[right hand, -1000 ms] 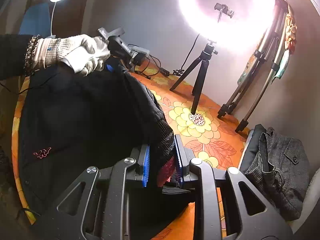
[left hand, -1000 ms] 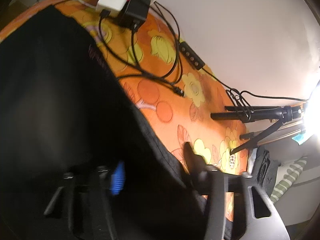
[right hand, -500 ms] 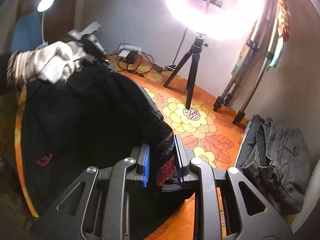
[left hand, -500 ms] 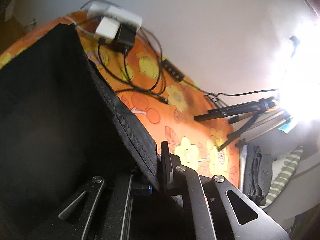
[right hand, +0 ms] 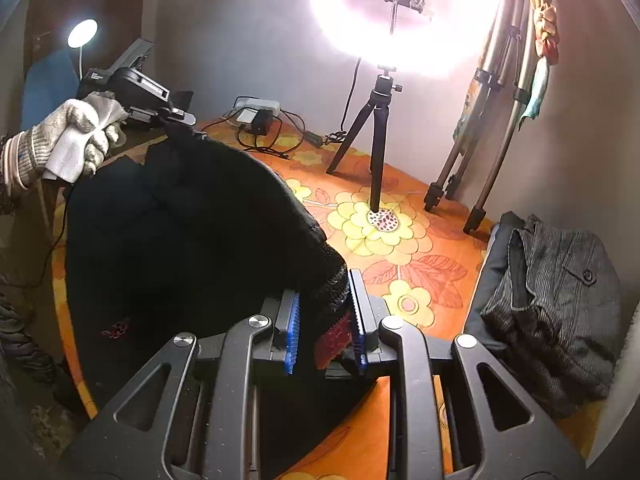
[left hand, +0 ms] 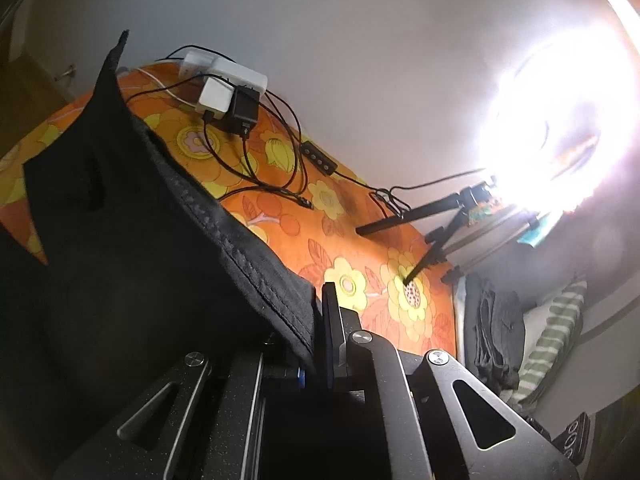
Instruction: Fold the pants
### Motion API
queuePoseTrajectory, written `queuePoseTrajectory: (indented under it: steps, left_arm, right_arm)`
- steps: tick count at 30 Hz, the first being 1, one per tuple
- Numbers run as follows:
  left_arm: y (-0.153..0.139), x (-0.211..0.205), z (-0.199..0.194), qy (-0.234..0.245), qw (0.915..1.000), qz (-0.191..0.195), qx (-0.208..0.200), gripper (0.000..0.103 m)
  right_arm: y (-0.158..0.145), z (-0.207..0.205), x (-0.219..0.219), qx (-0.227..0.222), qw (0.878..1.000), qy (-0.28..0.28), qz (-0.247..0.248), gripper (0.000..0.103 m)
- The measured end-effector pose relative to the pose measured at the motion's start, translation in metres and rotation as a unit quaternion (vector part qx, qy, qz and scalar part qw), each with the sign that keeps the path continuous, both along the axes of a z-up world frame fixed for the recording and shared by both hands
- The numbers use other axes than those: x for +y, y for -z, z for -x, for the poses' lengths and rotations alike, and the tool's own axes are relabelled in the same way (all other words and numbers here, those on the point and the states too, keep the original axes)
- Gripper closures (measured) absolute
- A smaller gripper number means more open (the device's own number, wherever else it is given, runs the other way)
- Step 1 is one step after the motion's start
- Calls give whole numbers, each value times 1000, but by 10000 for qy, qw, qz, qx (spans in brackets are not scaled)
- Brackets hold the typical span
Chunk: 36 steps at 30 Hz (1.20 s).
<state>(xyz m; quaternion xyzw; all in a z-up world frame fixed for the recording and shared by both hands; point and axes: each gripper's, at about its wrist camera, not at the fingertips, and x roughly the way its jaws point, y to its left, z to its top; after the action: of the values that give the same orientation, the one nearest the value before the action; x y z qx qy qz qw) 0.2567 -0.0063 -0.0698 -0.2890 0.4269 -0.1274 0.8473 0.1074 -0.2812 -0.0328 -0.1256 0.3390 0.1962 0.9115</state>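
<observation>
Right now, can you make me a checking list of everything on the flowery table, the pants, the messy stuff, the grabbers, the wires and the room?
Surface: orange flowered tablecloth, mostly covered by cloth on the near left.
Job's things: black pants, lifted off the cloth, held at two edges.
Clutter: small tripod standing on the cloth; grey folded garment at the right edge.
Grippers: left hand-held gripper shut on the pants' hem; right hand-held gripper shut on the waistband.
Cables: white power strip with plugs and loose black wires by the wall.
Surroundings: ring light glaring; folded stands leaning at the wall; small lamp far left.
</observation>
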Motion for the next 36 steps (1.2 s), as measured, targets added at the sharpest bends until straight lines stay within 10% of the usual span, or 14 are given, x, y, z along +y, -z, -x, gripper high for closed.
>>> queuePoseTrajectory:
  steps: [26, 36]
  left_arm:
    - [63, 26, 141, 204, 9978, -294, 555, 98]
    - [66, 27, 154, 351, 9970, -461, 515, 98]
  right_arm:
    - [59, 128, 25, 484, 9939, -508, 854, 75]
    - [40, 143, -44, 1120, 9877, 972, -497, 55]
